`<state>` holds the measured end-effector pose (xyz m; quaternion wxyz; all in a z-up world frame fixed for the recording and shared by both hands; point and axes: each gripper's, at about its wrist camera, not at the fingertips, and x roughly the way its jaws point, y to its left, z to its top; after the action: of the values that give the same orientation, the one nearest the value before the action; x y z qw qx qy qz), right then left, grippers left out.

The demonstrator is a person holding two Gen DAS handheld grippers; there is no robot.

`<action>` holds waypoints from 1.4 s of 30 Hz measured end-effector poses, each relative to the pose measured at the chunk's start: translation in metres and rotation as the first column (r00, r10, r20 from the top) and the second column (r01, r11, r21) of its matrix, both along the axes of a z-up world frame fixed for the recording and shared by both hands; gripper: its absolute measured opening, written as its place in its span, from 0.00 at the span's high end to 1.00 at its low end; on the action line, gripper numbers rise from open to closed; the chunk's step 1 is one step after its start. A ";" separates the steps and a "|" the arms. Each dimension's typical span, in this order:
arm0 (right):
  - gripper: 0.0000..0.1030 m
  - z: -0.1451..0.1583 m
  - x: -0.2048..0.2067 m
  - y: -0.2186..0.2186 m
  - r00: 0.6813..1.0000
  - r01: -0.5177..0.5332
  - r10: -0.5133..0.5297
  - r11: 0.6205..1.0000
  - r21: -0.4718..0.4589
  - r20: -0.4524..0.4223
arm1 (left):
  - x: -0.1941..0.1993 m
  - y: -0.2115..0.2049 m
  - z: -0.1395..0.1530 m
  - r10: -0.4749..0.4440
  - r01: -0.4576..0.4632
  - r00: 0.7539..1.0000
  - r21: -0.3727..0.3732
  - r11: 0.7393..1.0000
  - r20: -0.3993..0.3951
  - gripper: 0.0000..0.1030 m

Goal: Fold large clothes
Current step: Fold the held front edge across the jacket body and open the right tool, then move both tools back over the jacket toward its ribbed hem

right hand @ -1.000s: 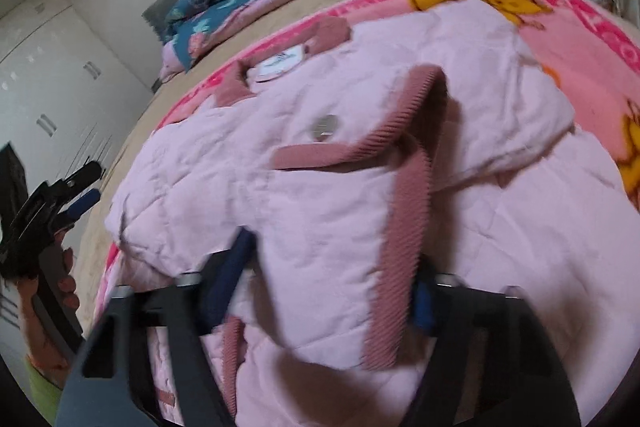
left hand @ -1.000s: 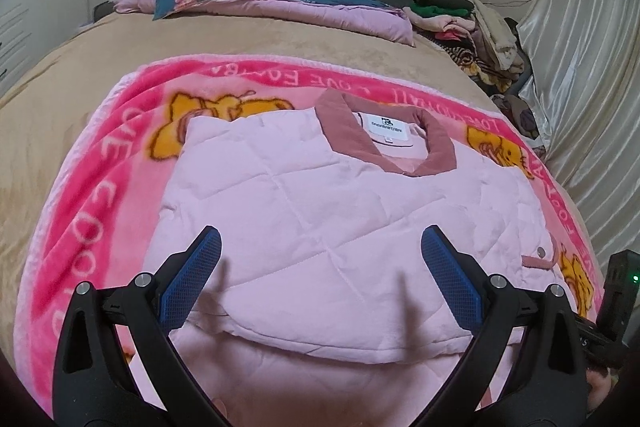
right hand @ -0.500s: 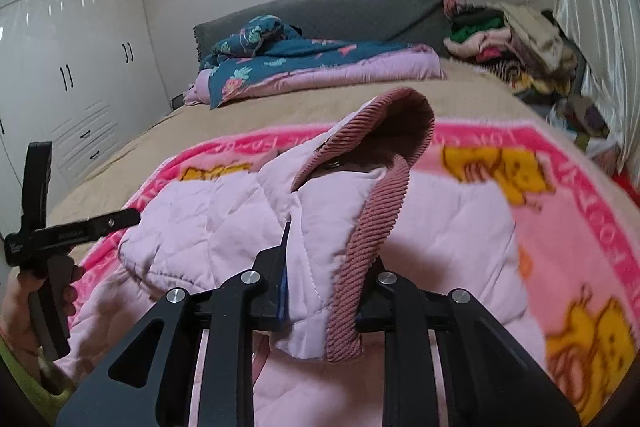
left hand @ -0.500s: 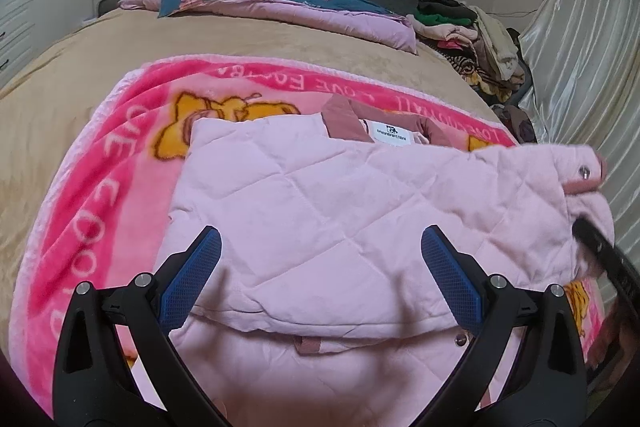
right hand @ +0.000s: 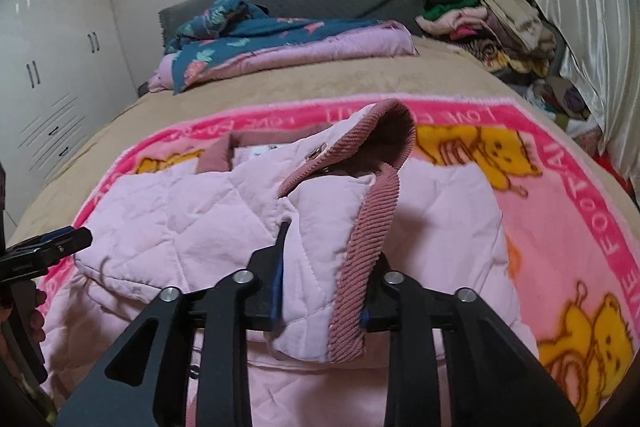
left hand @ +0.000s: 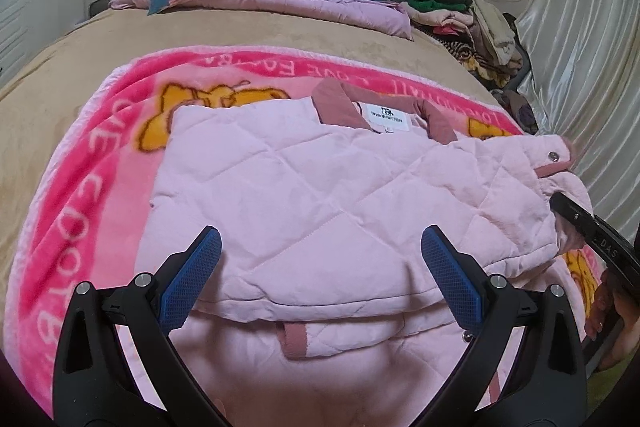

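Spread across the bed's near end, a pink blanket [right hand: 568, 211] carries the quilted pink jacket [left hand: 320, 195]. Right gripper [right hand: 320, 291], jaws just widening, holds its ribbed sleeve cuff [right hand: 360, 251]; left gripper [left hand: 320, 267] hovers wide, empty.

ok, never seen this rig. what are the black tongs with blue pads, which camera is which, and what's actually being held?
No robot arm here: a person holds a two-finger gripper in each hand, each with a fisheye camera looking along its fingers. In the left wrist view, the left gripper stands wide open over a quilted pink jacket, holding nothing. In the right wrist view, the right gripper has the jacket's sleeve, with its ribbed cuff, between its pads; its jaws have just been opening, so I can't say whether the pads press it. The jacket lies on a pink cartoon blanket on a bed.
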<state>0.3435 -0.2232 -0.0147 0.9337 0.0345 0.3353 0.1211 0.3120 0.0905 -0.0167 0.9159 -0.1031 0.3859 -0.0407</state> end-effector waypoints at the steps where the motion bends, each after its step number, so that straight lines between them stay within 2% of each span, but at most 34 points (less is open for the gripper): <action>1: 0.63 -0.002 -0.001 -0.002 1.000 0.009 -0.009 1.000 0.009 -0.006 | 0.000 -0.003 0.000 0.000 0.000 1.000 0.012 1.000 0.000 0.09; 3: 0.46 -0.007 -0.001 -0.005 0.999 0.028 -0.028 0.999 0.020 -0.023 | 0.000 -0.010 0.000 -0.012 0.012 1.000 0.032 0.999 0.005 0.09; 8: 0.33 -0.005 -0.011 -0.004 0.998 0.061 -0.060 0.996 -0.064 0.020 | 0.000 -0.023 -0.002 -0.050 0.049 0.999 0.063 0.997 0.010 0.09; 11: 0.31 0.003 -0.021 0.005 0.997 0.041 -0.033 0.993 -0.109 0.071 | 0.002 -0.025 -0.008 -0.060 0.060 0.998 0.065 0.996 0.003 0.09; 14: 0.30 0.007 -0.025 0.016 0.996 -0.012 0.023 0.992 -0.122 0.083 | 0.006 -0.025 -0.016 -0.062 0.064 0.998 0.070 0.996 -0.026 0.12; 17: 0.29 0.010 -0.025 0.029 0.994 -0.066 0.077 0.990 -0.128 0.078 | 0.009 -0.023 -0.029 -0.063 0.067 0.996 0.056 0.996 -0.059 0.12; 19: 0.27 0.010 -0.023 0.037 0.992 -0.102 0.109 0.987 -0.124 0.058 | 0.010 -0.018 -0.040 -0.056 0.058 0.996 0.022 0.998 -0.068 0.10; 21: 0.19 0.009 -0.022 0.046 0.991 -0.131 0.133 0.985 -0.112 0.017 | 0.013 -0.011 -0.047 -0.051 0.050 0.995 -0.022 0.999 -0.083 0.10; 26: 0.17 0.004 -0.025 0.076 0.978 -0.207 0.208 0.965 -0.159 -0.009 | 0.010 -0.008 -0.048 -0.044 0.042 0.995 -0.029 0.999 -0.091 0.10; 28: 0.15 -0.003 -0.019 0.081 0.976 -0.216 0.213 0.961 -0.170 -0.037 | 0.010 -0.009 -0.047 -0.041 0.039 0.995 -0.024 0.999 -0.092 0.10; 31: 0.15 -0.030 0.002 0.076 0.975 -0.180 0.148 0.963 -0.202 -0.166 | 0.010 -0.009 -0.047 -0.041 0.039 0.995 -0.022 0.999 -0.090 0.10; 33: 0.14 -0.049 0.010 0.069 0.965 -0.181 0.143 0.971 -0.159 -0.222 | 0.010 -0.010 -0.046 -0.047 0.047 0.995 -0.010 0.999 -0.089 0.10; 37: 0.13 -0.064 0.009 0.073 0.969 -0.164 0.123 0.969 -0.185 -0.213 | 0.010 -0.017 -0.044 -0.044 0.047 0.995 0.035 0.998 -0.091 0.10; 42: 0.13 -0.059 -0.004 0.066 0.979 -0.124 0.100 0.984 -0.131 -0.179 | 0.006 -0.017 -0.040 -0.027 0.031 0.995 0.037 0.999 -0.098 0.10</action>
<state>0.3395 -0.1567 -0.0736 0.8930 -0.0404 0.4238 0.1459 0.3182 0.0735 -0.0567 0.8971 -0.0818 0.4323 -0.0416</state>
